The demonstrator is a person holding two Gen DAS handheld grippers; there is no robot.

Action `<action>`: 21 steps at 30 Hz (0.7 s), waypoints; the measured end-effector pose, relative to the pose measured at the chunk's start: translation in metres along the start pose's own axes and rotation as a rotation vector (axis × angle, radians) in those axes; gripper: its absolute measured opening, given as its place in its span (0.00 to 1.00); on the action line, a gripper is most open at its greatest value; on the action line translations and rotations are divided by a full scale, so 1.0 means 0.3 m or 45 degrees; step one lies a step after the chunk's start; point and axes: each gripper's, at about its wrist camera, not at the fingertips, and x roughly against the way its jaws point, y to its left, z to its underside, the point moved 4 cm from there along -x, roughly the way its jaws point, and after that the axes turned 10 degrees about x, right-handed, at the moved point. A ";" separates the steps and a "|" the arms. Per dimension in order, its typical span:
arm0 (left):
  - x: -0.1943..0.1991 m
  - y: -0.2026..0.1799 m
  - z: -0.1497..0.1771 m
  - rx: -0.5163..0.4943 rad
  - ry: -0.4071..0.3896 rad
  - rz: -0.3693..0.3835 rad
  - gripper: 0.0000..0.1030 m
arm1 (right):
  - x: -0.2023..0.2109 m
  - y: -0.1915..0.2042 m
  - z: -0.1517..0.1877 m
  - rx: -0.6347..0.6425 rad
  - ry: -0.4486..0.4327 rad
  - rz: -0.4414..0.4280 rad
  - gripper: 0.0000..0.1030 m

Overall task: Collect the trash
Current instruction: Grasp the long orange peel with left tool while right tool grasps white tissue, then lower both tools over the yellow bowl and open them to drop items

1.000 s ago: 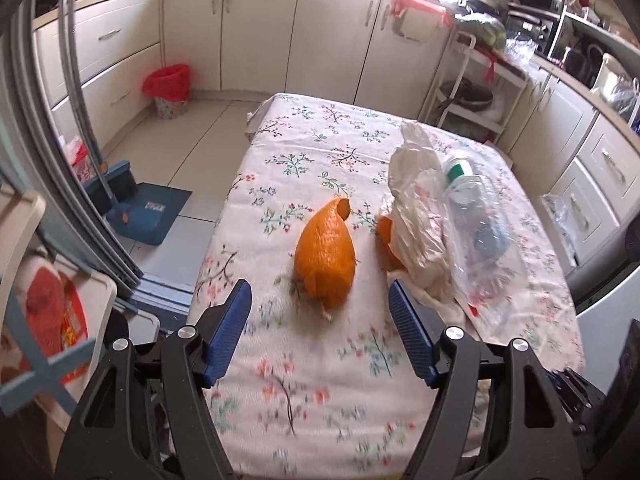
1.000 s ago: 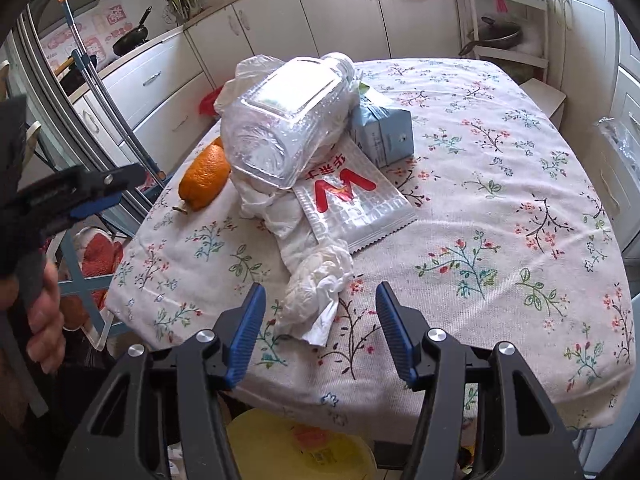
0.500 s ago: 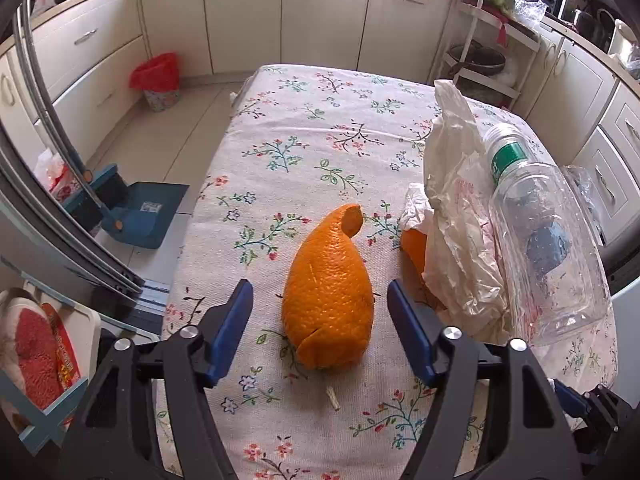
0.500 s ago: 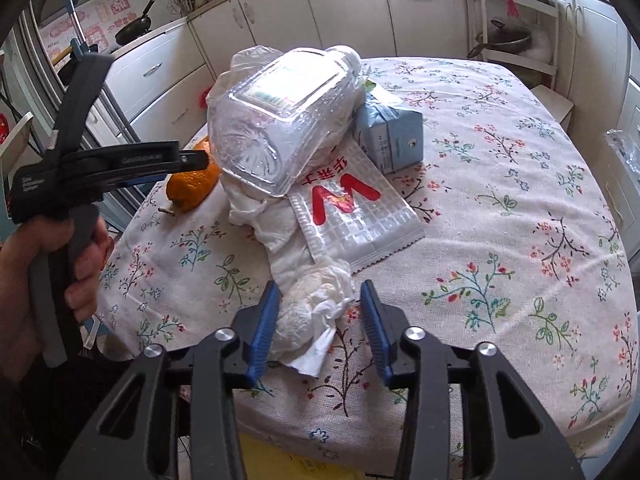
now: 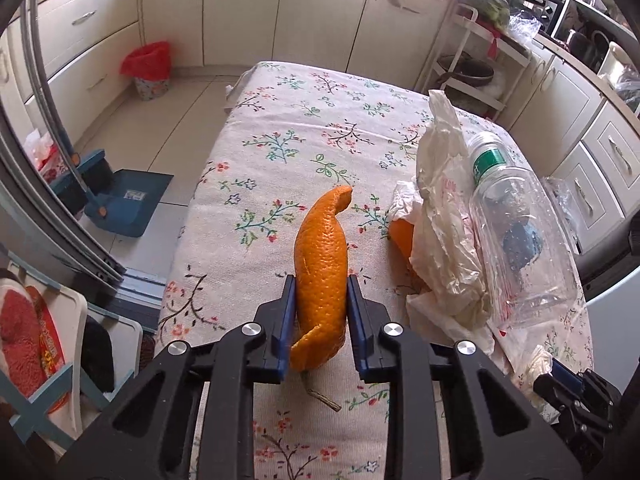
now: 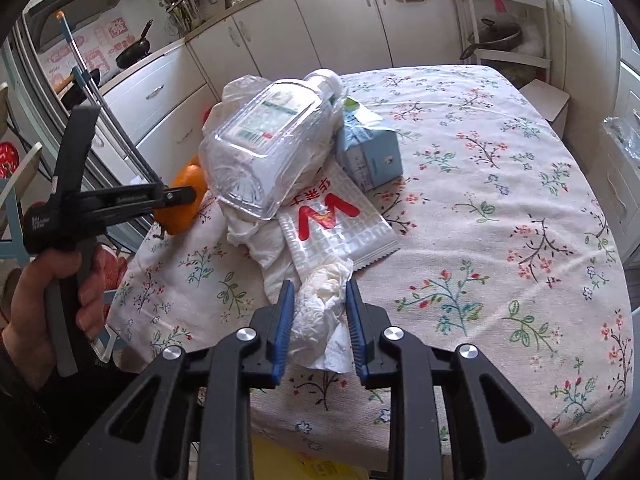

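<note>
A long curl of orange peel lies near the table's left edge. My left gripper has its jaws closing on it, with both blue pads pressed on the peel's sides. In the right wrist view the same peel shows orange behind the left gripper's fingers. A crumpled white tissue lies at the near table edge. My right gripper is closing on it, pads touching both sides.
A clear plastic bottle rests on a white plastic bag, beside a blue carton and a white wrapper with a red W. The floral table stretches right. A red-lined bin and blue dustpan stand on the floor.
Both grippers went from wide open to closed. The left one came forward and down around the orange peel; the right one closed around the tissue without shifting much.
</note>
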 end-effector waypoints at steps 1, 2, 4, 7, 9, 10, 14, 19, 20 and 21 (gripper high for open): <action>0.010 0.005 0.007 0.007 -0.004 0.001 0.22 | 0.001 -0.011 0.005 -0.021 0.003 -0.009 0.26; 0.016 0.009 0.011 0.013 -0.006 0.005 0.22 | 0.000 -0.019 0.013 -0.035 0.006 -0.016 0.26; 0.041 0.016 0.023 0.024 -0.016 0.018 0.22 | 0.003 -0.028 0.023 -0.060 0.010 -0.029 0.26; 0.095 0.017 0.050 0.021 -0.045 0.036 0.22 | 0.009 -0.032 0.024 -0.070 0.008 -0.034 0.26; 0.130 0.014 0.079 0.012 -0.062 0.043 0.22 | 0.017 -0.031 0.031 -0.071 0.003 -0.037 0.26; 0.142 0.015 0.093 0.012 -0.062 0.050 0.22 | 0.021 -0.028 0.037 -0.072 0.001 -0.038 0.26; 0.201 0.005 0.202 0.010 -0.039 0.104 0.22 | 0.044 -0.020 0.057 -0.082 -0.010 -0.060 0.26; 0.282 -0.024 0.365 -0.031 -0.019 0.152 0.22 | 0.105 0.022 0.088 -0.053 -0.033 -0.100 0.26; 0.296 -0.027 0.394 -0.033 -0.014 0.162 0.22 | 0.113 0.032 0.093 -0.045 -0.036 -0.106 0.26; 0.309 -0.029 0.427 -0.037 -0.007 0.171 0.22 | 0.126 0.045 0.103 -0.034 -0.038 -0.114 0.26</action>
